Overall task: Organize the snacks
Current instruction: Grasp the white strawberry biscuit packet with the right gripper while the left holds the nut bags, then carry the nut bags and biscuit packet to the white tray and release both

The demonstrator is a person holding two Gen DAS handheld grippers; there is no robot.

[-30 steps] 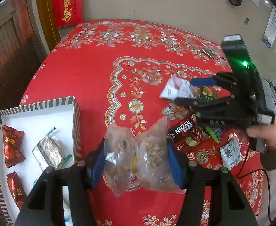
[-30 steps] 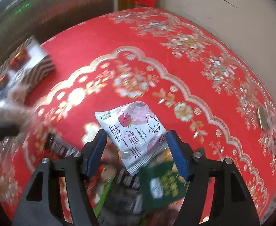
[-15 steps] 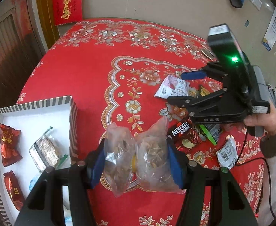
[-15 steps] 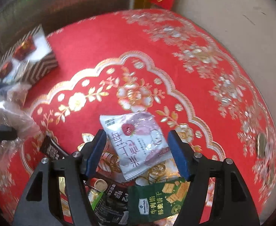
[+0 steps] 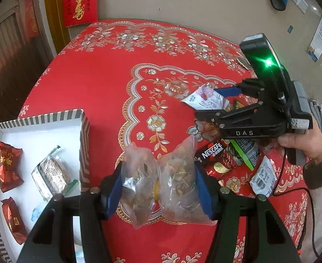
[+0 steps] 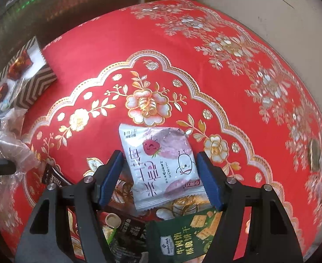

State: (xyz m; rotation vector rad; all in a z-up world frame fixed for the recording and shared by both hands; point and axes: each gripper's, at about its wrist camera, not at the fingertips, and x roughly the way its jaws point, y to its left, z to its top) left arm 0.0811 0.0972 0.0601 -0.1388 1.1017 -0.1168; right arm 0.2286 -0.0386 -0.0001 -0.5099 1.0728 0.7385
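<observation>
Above the red floral table (image 5: 90,83), the left gripper (image 5: 158,188) clamps a clear bag of dried snacks (image 5: 161,184), near the striped box (image 5: 40,118) at the left edge. The right gripper (image 6: 161,179), angled steeply down, is closing its fingers around a white strawberry packet (image 6: 161,166), not yet pressing. The slick wrapper could slide off the snack pile.

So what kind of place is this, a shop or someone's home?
Most likely a home, probably a dining corner: a round table under a red floral tablecloth, a red paper decoration with gold writing on the wall, and loose snack packets being sorted.
</observation>
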